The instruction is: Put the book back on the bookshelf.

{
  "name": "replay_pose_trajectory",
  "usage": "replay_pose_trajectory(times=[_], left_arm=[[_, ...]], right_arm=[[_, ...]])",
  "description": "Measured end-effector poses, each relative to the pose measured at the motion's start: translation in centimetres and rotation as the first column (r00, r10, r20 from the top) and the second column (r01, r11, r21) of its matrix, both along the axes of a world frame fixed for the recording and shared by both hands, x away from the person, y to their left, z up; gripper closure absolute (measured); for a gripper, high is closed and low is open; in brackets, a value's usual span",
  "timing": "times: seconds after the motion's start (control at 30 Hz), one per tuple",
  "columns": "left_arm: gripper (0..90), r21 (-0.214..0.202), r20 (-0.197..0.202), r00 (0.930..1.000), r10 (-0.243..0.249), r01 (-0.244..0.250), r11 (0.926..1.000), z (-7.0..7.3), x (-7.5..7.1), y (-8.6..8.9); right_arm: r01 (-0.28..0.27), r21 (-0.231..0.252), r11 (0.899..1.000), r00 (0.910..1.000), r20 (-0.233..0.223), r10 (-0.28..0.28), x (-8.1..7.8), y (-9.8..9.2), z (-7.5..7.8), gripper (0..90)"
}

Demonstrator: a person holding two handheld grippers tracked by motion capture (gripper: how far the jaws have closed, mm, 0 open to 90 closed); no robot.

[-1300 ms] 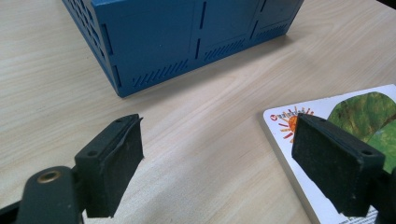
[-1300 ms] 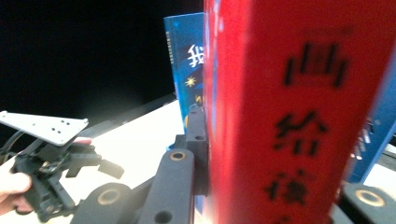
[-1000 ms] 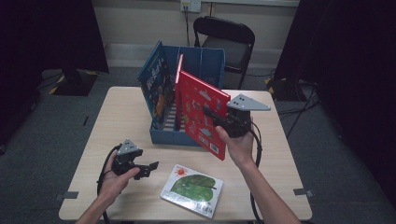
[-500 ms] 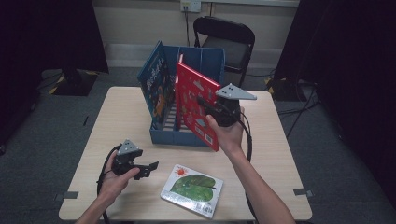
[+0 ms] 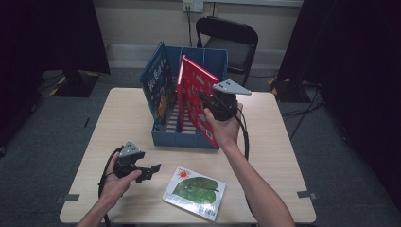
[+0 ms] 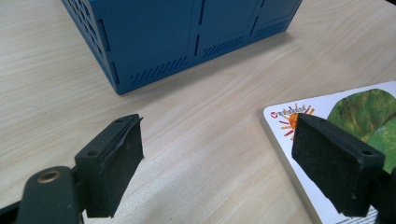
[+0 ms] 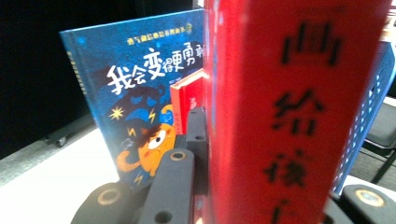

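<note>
Hardcover red book (image 5: 197,101) looks stiff, flat and light; right gripper (image 5: 213,108) pinches its edge over the blue bin (image 5: 208,59). Left gripper (image 5: 150,169) rests spread.

In the right gripper view the red book (image 7: 299,107) is blurred, and the top and bottom edges of the picture cut it. It hides the far jaw of the right hand-held gripper (image 7: 205,186). Behind the red book, the blue crate (image 7: 369,107) shows only partly.

In the left gripper view the picture's edge cuts the leaf book (image 6: 355,105).
</note>
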State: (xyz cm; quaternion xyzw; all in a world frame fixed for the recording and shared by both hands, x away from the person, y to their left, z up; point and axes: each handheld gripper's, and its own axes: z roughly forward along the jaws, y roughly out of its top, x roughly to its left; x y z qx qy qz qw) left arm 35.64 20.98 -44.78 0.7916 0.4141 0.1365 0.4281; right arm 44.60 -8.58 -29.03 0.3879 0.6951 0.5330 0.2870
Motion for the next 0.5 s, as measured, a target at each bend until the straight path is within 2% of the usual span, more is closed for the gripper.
replay_pose_trajectory(times=[0.27, 0.5], left_arm=[[16.2, -0.003, -0.001, 1.0000, 0.002, -0.002, 1.0000, 0.0, 0.0, 0.0], [16.2, -0.006, -0.001, 1.0000, 0.001, -0.001, 1.0000, 0.0, 0.0, 0.1]], right_arm=[[0.042, -0.012, 0.999, 0.9991, -0.010, -0.042, 1.3, 1.1, 0.0, 80.5], [0.078, 0.017, 0.997, 0.9965, -0.033, -0.077, 2.3, 2.0, -0.1, 80.6]])
